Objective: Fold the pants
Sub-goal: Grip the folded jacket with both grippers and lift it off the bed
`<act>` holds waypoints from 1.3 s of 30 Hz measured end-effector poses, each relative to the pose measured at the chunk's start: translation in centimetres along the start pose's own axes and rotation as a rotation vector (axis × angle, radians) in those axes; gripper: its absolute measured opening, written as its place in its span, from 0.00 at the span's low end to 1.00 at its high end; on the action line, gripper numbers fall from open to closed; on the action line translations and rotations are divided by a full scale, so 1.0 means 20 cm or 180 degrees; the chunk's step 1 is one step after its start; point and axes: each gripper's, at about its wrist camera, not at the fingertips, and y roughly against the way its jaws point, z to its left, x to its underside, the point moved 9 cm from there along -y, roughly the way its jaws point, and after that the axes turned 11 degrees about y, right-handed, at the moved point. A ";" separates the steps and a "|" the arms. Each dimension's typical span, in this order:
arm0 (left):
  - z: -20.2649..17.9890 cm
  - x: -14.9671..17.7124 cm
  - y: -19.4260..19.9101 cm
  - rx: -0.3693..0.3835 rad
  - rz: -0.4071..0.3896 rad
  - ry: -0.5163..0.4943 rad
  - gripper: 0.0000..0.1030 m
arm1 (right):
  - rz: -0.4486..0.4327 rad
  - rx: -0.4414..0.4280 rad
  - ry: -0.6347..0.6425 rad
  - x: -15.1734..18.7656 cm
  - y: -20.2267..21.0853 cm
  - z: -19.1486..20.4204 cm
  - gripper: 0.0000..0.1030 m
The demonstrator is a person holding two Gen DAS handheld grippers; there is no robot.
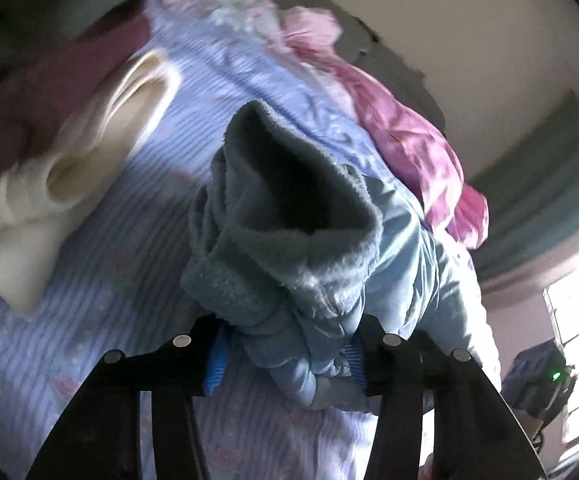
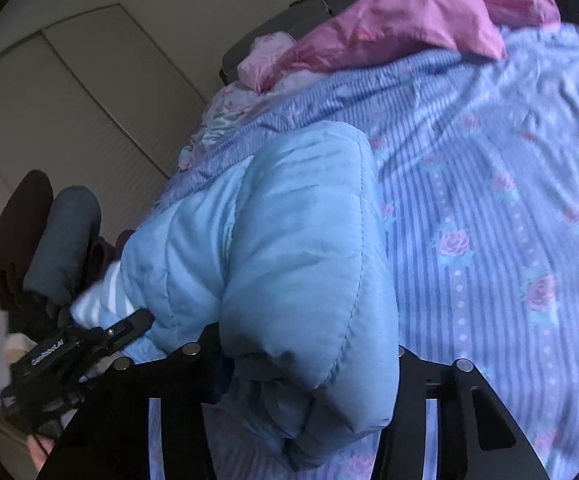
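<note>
The pants (image 1: pixel 329 264) are light blue, padded and quilted, with a grey-blue fleece lining that shows at one open end (image 1: pixel 289 184). My left gripper (image 1: pixel 285 364) is shut on a bunch of the pants' fabric and holds it above the bed. In the right wrist view the pants (image 2: pixel 281 240) hang as a thick quilted fold. My right gripper (image 2: pixel 309 368) is shut on this fold. The left gripper (image 2: pixel 89 344) shows at the lower left of that view, holding the other end.
A bed (image 2: pixel 489 200) with a blue striped, rose-patterned sheet lies under the pants. A pink quilt (image 2: pixel 389 32) lies bunched at the bed's far side. A cream pillow (image 1: pixel 69 168) and dark red fabric (image 1: pixel 29 92) lie on the left. Closet doors (image 2: pixel 69 100) stand beside the bed.
</note>
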 end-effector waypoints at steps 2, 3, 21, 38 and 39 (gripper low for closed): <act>-0.06 0.00 0.05 0.0048 -0.0049 -0.0128 0.46 | -0.0079 0.0086 0.0082 -0.01 0.06 0.01 0.43; -0.10 0.00 0.09 0.0091 -0.0090 -0.0193 0.46 | -0.0119 0.0109 0.0108 -0.02 0.09 0.01 0.43; -0.32 -0.66 1.44 0.0472 -0.1301 -0.0300 0.46 | -0.0998 -0.0686 0.1052 -0.74 0.71 1.02 0.43; 0.35 -1.28 1.87 0.0219 -0.1445 0.0163 0.49 | -0.0566 -0.1332 0.1599 -1.00 0.12 2.09 0.44; 0.37 -1.30 1.85 0.0247 -0.1400 0.0207 0.50 | -0.0551 -0.1298 0.1607 -1.00 0.09 2.09 0.44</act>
